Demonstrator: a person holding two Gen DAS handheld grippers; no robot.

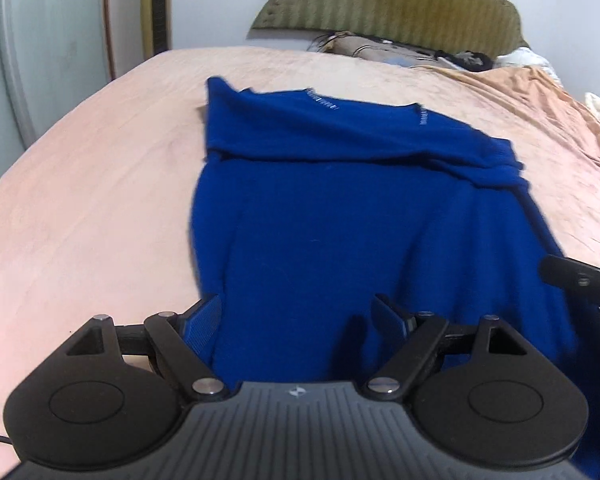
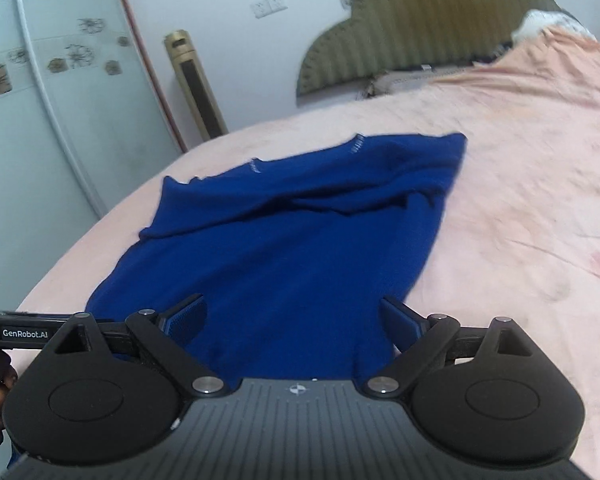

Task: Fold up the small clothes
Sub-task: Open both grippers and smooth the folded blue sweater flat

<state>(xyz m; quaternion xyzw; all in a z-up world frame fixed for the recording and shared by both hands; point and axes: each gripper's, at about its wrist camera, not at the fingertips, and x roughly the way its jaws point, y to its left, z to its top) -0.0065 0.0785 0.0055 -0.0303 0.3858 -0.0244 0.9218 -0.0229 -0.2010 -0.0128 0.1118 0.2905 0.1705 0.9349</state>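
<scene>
A royal-blue garment (image 1: 340, 208) lies spread on the pink bed, its far part folded over in a band; it also shows in the right wrist view (image 2: 292, 240). My left gripper (image 1: 300, 320) is open, fingers wide apart over the garment's near hem, nothing between them. My right gripper (image 2: 294, 320) is open too, its fingers straddling the near edge of the cloth. The right gripper's body shows at the right edge of the left wrist view (image 1: 580, 280); the left gripper's body shows at the left edge of the right wrist view (image 2: 24, 334).
The pink bedsheet (image 1: 100, 200) covers the bed. An olive padded headboard (image 1: 400, 4) and pillows (image 1: 380, 50) are at the far end. A wardrobe door (image 2: 60, 100) and a gold tower unit (image 2: 196, 84) stand left of the bed.
</scene>
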